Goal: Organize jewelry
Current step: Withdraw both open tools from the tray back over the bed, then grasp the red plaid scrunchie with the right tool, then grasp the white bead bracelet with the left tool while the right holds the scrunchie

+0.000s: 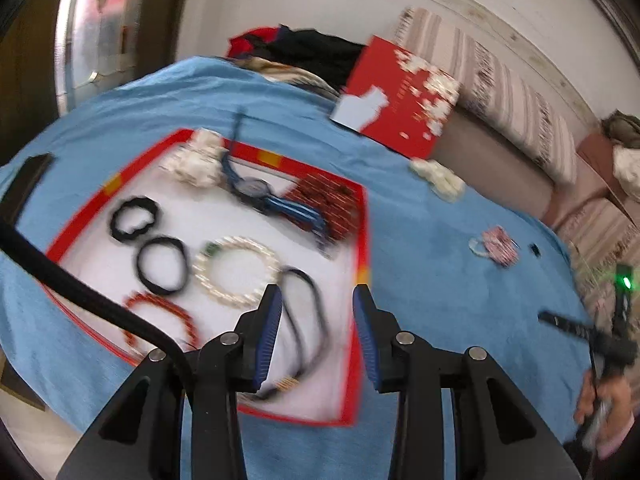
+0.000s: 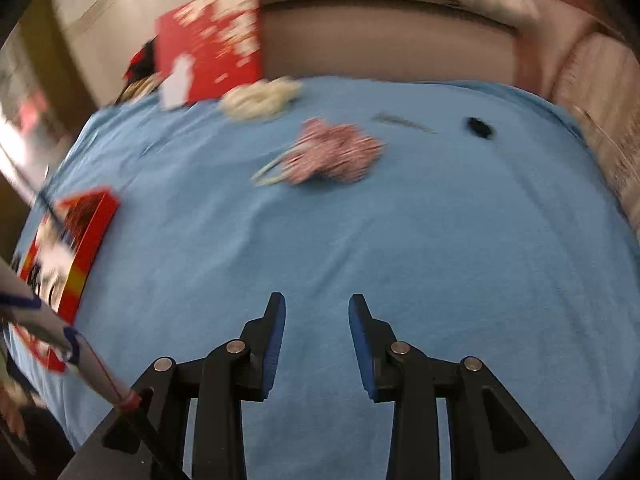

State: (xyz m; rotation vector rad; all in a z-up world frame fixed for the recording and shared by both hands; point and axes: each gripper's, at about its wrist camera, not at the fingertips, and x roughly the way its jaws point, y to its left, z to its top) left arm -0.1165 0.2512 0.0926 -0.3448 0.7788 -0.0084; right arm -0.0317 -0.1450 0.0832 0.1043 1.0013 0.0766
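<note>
A red-rimmed white tray (image 1: 362, 232) lies on the blue cloth and holds a pearl bracelet (image 1: 236, 272), two black hair bands (image 1: 162, 264), a red bead bracelet (image 1: 160, 312), a blue watch (image 1: 256, 190), a black cord necklace (image 1: 308, 316) and a white beaded piece (image 1: 196, 160). My left gripper (image 1: 316, 300) hangs open over the tray's near right corner, nothing between its pads. My right gripper (image 2: 316, 308) is open over bare blue cloth. Ahead of it lie a pink-and-white beaded piece (image 2: 336, 152), a cream pearl pile (image 2: 260, 98) and a small black item (image 2: 478, 127).
A red box lid (image 1: 404, 96) leans at the far edge of the blue cloth (image 2: 360, 240), with dark clothes (image 1: 316, 52) behind it. A striped sofa (image 1: 512, 96) runs along the wall. A hand (image 1: 600, 400) holding the other gripper shows at the lower right. The tray's corner (image 2: 86, 240) sits far left.
</note>
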